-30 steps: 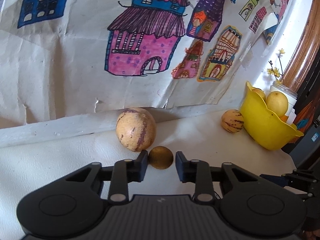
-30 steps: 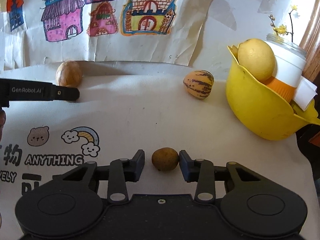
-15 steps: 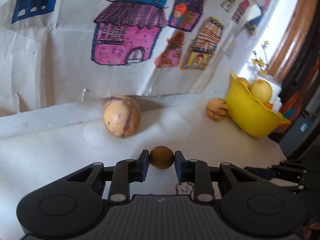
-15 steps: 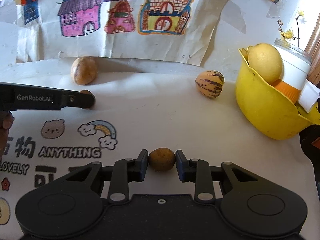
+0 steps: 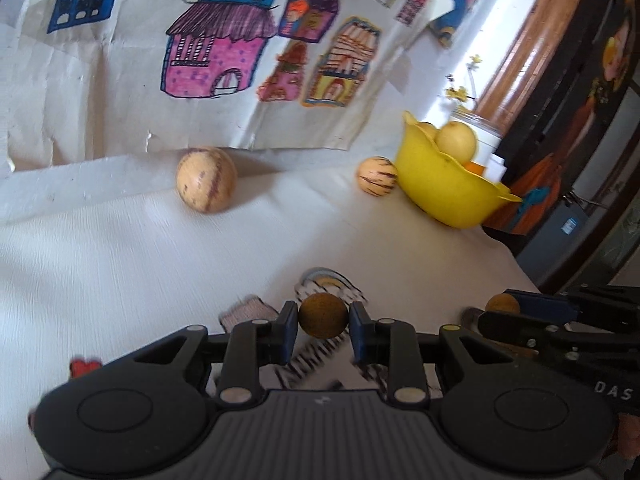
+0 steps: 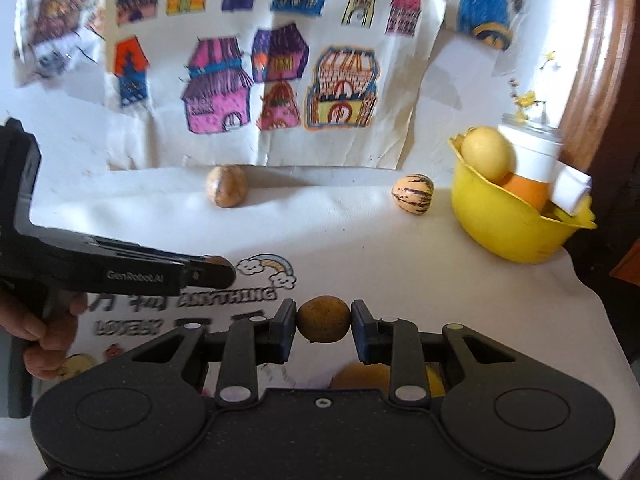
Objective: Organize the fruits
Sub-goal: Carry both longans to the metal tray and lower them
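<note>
My left gripper (image 5: 323, 326) is shut on a small brown round fruit (image 5: 323, 315), lifted over the printed white cloth (image 5: 120, 272). My right gripper (image 6: 323, 325) is shut on a similar small brown fruit (image 6: 323, 319), also off the cloth. Each gripper shows in the other's view: the right one (image 5: 505, 309) at the right edge, the left one (image 6: 208, 270) at the left, side-on. A yellow bowl (image 6: 504, 232) with a pale yellow fruit (image 6: 485, 153) and an orange one stands at the back right. Two striped pale melons lie near the wall, one large (image 5: 206, 185) and one small (image 5: 377, 176).
Children's house drawings (image 6: 280, 80) hang on the wall behind the table. A white jar (image 6: 534, 150) with yellow flowers stands behind the bowl. The table's right edge (image 5: 528, 276) drops to dark furniture. A yellow-orange object (image 6: 360, 376) lies under my right gripper. A hand (image 6: 44, 344) holds the left gripper's handle.
Both grippers closed on their small brown fruits and lifted them off the cloth. Both pulled back from the wall, so the melons and bowl look farther away.
</note>
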A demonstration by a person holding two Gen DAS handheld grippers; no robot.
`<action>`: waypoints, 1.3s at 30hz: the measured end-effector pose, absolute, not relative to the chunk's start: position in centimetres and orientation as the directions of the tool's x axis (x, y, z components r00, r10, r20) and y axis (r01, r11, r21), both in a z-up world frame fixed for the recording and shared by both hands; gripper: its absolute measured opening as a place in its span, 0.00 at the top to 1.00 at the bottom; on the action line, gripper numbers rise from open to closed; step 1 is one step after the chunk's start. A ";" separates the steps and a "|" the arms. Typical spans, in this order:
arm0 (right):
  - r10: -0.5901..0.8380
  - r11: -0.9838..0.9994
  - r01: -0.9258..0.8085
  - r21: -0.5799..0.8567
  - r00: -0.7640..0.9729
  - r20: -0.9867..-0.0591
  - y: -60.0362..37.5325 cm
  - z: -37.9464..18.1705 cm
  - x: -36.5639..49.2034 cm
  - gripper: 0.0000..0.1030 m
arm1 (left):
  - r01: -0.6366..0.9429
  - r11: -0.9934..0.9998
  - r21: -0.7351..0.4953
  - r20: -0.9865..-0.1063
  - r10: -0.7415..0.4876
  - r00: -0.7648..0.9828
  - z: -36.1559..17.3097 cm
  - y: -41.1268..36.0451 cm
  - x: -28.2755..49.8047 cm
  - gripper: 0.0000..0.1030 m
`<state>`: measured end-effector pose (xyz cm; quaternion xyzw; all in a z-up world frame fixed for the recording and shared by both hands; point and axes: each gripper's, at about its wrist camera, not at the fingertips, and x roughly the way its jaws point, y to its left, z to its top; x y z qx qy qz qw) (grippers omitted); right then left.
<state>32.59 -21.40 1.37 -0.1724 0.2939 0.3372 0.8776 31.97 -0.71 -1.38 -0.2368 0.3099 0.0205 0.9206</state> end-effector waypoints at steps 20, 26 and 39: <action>0.495 0.812 -0.581 0.055 0.636 -0.592 -31.6 -0.1 20.7 0.69 | -0.045 0.915 -0.402 -0.549 -0.201 0.811 1.9 -8.3 22.7 0.71; 0.465 0.844 -0.534 0.058 0.672 -0.576 -33.1 -2.1 18.8 0.69 | -0.006 0.922 -0.387 -0.576 -0.237 0.782 1.4 -10.6 21.1 0.71; 0.372 0.906 -0.422 0.020 0.775 -0.511 -33.6 -5.5 17.0 0.69 | -0.009 0.942 -0.335 -0.644 -0.222 0.732 -0.8 -12.8 20.9 0.71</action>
